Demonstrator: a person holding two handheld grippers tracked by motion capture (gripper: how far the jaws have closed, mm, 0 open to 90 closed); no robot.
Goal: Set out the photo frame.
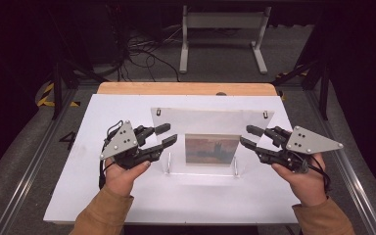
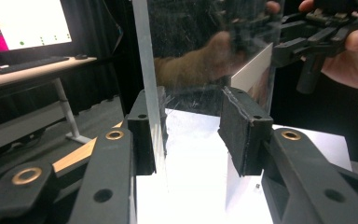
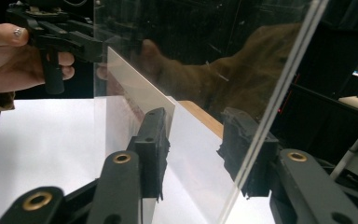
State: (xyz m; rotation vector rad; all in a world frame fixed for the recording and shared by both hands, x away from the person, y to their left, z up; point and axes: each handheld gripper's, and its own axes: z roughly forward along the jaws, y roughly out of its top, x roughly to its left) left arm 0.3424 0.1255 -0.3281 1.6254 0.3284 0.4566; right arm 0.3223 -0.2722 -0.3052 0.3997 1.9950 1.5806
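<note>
a clear acrylic picture frame (image 1: 210, 142) stands upright on the white sheet (image 1: 127, 205) over the bench (image 1: 186, 88), a small painted picture (image 1: 211, 149) inside. the left claw (image 1: 165, 135) and right claw (image 1: 247, 136) straddle its side edges, jaws apart, not pressing. a metal stand (image 1: 223, 36) sits on the floor behind.

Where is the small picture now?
In the high view the picture sits mid-table inside the clear upright frame, between the left gripper and the right gripper.
</note>
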